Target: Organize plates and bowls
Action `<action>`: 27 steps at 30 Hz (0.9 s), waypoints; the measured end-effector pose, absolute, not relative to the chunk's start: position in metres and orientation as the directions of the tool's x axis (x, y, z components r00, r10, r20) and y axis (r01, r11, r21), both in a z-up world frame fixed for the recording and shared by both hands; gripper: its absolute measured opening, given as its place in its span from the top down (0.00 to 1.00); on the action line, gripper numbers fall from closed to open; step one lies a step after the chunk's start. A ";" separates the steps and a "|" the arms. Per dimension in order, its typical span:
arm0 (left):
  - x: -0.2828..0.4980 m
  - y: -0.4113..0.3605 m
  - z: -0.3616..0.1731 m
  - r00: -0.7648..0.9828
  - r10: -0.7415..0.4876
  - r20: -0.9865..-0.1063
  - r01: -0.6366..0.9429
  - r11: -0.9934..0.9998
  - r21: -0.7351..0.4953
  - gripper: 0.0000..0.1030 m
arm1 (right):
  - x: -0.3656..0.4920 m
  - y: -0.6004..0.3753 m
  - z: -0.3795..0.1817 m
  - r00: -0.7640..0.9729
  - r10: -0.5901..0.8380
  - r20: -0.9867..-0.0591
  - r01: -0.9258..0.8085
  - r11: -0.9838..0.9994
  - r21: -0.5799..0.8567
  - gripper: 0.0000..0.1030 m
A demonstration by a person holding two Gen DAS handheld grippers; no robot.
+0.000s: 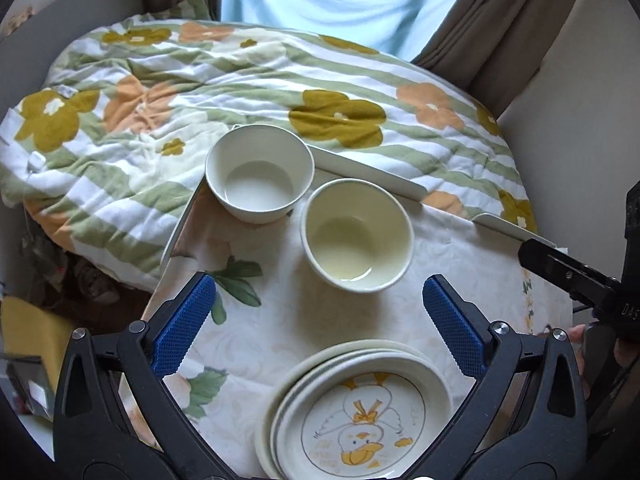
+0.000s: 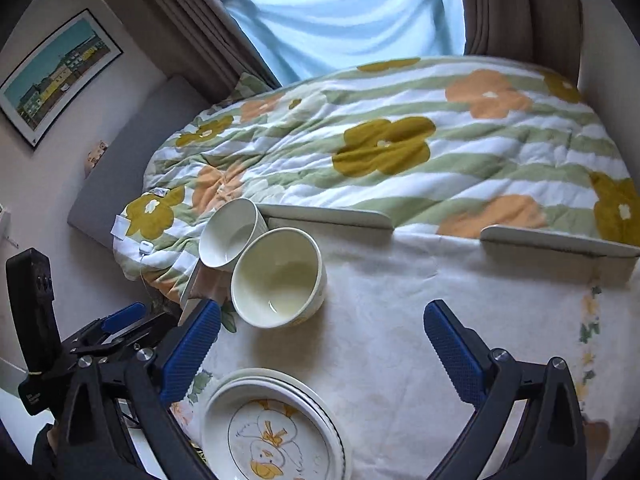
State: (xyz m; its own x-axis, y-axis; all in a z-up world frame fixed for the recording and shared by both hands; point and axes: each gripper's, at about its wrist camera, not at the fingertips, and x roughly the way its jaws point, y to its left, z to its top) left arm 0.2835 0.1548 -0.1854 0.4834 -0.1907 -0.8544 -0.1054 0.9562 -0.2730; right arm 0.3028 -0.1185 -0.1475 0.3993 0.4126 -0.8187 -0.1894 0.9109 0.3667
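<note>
Tablecloth (image 1: pixel 460 264) below, both tilted claws, left (image 1: pixel 320 312) and right (image 2: pixel 322 336), gape empty above plates (image 1: pixel 360 412).

Two matching hand-held grippers, left gripper (image 1: pixel 316 320) and right gripper (image 2: pixel 320 332), built of glossy black plastic with triangular cut-outs in the arms. Blue fingers (image 1: pixel 184 320) with a fine knurled, dotted texture on the pads. Round silver screws (image 1: pixel 500 326) at the pivots. Seen from the neighbouring camera, a boxy black camera housing (image 2: pixel 34 296) on top and white lettering, too small to read, on the body.
</note>
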 end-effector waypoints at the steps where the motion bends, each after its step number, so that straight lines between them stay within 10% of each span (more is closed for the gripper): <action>1: 0.293 0.159 -0.195 0.465 -0.203 -0.862 -0.109 0.953 -0.284 0.00 | 0.313 -0.113 -0.160 0.370 0.407 -0.835 -0.161 0.913 0.374 0.02; 18: 0.363 0.158 -0.289 0.278 -0.353 -0.893 -0.026 0.927 -0.374 0.75 | 0.352 -0.070 -0.249 0.215 0.411 -0.886 -0.012 0.908 0.418 0.61; 22: 0.365 0.154 -0.289 0.281 -0.366 -0.887 -0.009 0.924 -0.383 0.81 | 0.354 -0.068 -0.251 0.222 0.404 -0.888 -0.011 0.911 0.412 0.82; 27: 0.366 0.151 -0.285 0.287 -0.349 -0.892 0.013 0.932 -0.361 0.81 | 0.353 -0.067 -0.250 0.230 0.401 -0.887 -0.013 0.912 0.409 0.84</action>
State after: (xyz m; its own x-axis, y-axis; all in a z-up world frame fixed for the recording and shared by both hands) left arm 0.3663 0.1512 -0.2849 0.2874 -0.3493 -0.8918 0.0132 0.9325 -0.3610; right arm 0.3531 -0.0670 -0.2501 0.2304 0.4012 -0.8865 -0.0130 0.9122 0.4095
